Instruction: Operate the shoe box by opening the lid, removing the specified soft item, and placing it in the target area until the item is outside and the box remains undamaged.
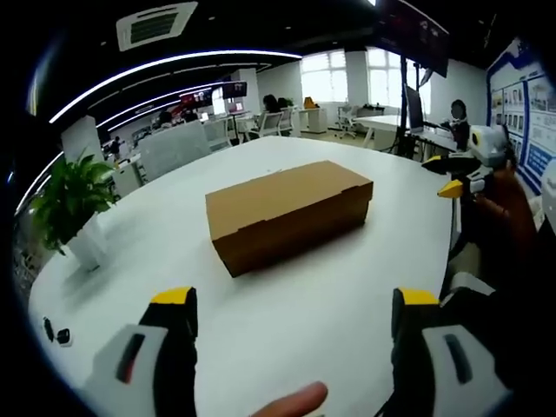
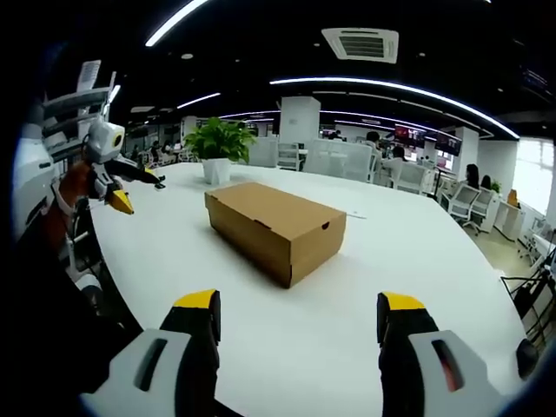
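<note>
A brown cardboard shoe box (image 1: pixel 289 214) lies shut on the white table (image 1: pixel 330 313), its lid down. The left gripper (image 1: pixel 295 306) hovers in front of it, jaws wide apart and empty, well short of the box. In the right gripper view the same box (image 2: pixel 274 226) sits mid-table, seen from one end. The right gripper (image 2: pixel 297 313) is open and empty too, a good distance from it. The right gripper (image 1: pixel 465 178) also shows at the right edge of the left gripper view, and the left gripper (image 2: pixel 122 193) shows at the left of the right gripper view. The soft item is hidden.
A potted green plant (image 1: pixel 71 204) in a white pot stands near the table's edge, also seen behind the box (image 2: pixel 219 143). A fingertip (image 1: pixel 287 403) pokes in at the bottom. A small dark object (image 1: pixel 54 332) lies by the table rim. Office desks and chairs (image 2: pixel 382 169) lie beyond.
</note>
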Available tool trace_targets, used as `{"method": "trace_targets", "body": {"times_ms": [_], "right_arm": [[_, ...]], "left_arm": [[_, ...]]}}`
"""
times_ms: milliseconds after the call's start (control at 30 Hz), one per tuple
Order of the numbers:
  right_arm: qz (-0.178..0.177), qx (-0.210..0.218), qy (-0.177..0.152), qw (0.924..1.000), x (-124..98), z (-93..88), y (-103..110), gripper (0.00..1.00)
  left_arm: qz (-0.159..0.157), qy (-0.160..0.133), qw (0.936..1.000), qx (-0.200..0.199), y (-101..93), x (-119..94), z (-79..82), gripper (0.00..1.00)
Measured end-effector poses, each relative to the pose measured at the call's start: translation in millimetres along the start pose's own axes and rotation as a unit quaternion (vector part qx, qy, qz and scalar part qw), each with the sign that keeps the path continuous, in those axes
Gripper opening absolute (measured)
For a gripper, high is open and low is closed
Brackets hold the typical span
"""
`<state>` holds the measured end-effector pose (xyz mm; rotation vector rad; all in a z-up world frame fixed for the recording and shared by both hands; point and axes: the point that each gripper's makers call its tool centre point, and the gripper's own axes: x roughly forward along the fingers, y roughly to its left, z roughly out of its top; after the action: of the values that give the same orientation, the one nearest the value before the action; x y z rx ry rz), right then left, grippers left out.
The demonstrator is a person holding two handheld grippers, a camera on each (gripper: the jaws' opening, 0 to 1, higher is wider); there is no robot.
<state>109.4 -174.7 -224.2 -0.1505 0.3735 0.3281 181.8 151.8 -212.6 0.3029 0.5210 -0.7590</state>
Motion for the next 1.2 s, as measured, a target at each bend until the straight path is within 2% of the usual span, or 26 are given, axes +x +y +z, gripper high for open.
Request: {"method": "trace_targets", "body": {"times_ms": [100,200,300,400,433,500,633,667,700,767,867,933,1000,1100,1133,1200], "right_arm": [[-0.004,0.003,0.003,1.0,-0.4,-3.2,-3.0,0.75],[-0.002,0.007,0.007,1.0,2.7,-9.6,-4.4,0.75],[-0.002,0.006,0.01,0.9999,2.5,-10.0,-5.2,0.75],[0.0,0.005,0.002,1.0,0.2,-4.7,-6.8,0.74],[0.0,-0.008,-0.008,0.9999,0.7,-1.1,-7.9,0.73],[-0.002,-0.029,-0.022,0.9993,0.9,3.4,-9.7,0.73],[0.01,-0.023,-0.022,0.9994,1.9,1.7,-6.9,0.72],[0.011,-0.038,-0.025,0.9989,2.1,0.8,-6.7,0.72],[0.011,-0.039,-0.026,0.9989,2.0,0.7,-6.7,0.72],[0.013,-0.046,-0.033,0.9983,0.7,1.5,-7.5,0.72],[0.018,-0.043,-0.038,0.9982,1.0,3.6,-8.0,0.74],[0.021,-0.041,-0.035,0.9983,2.5,3.1,-7.9,0.75],[0.025,-0.036,-0.029,0.9986,5.8,1.5,-9.1,0.76],[0.025,-0.031,-0.027,0.9988,7.2,0.9,-12.5,0.76],[0.024,-0.029,-0.027,0.9989,8.0,0.7,-14.8,0.76],[0.023,-0.027,-0.026,0.999,9.6,0.0,-16.8,0.76]], "left_arm": [[-0.012,0.012,0.9998,-0.005,-1.9,8.4,-4.1,0.96],[-0.02,0.027,0.9994,0.011,-9.6,16.7,-10.3,0.95],[-0.024,0.025,0.9993,0.011,-11.7,18.3,-8.9,0.94],[-0.026,0.014,0.9995,0.009,-12.5,16.4,-3.0,0.92],[-0.027,0.011,0.9995,0.015,-13.7,16.0,-2.1,0.91],[-0.027,0.02,0.9993,0.018,-15.8,17.3,-4.3,0.89],[-0.026,0.025,0.9992,0.016,-20.2,17.1,-4.8,0.88],[-0.025,0.023,0.9993,0.016,-20.4,17.0,-4.2,0.85],[-0.018,0.015,0.9993,0.029,-21.2,16.2,-0.9,0.82],[-0.011,0.017,0.9992,0.035,-22.9,16.6,-1.2,0.82],[0.005,0.016,0.9993,0.032,-19.3,15.5,-1.4,0.88],[0.009,0.013,0.9995,0.027,-17.5,12.4,-0.6,0.88],[0.008,0.022,0.9997,-0.002,-14.5,10.0,-2.9,0.85],[0.013,0.019,0.9997,-0.009,-8.5,9.7,-1.5,0.81],[0.029,0.016,0.9993,-0.018,-2.8,10.5,-0.2,0.81],[0.037,0.008,0.9992,-0.011,1.8,11.0,2.9,0.86]]}}
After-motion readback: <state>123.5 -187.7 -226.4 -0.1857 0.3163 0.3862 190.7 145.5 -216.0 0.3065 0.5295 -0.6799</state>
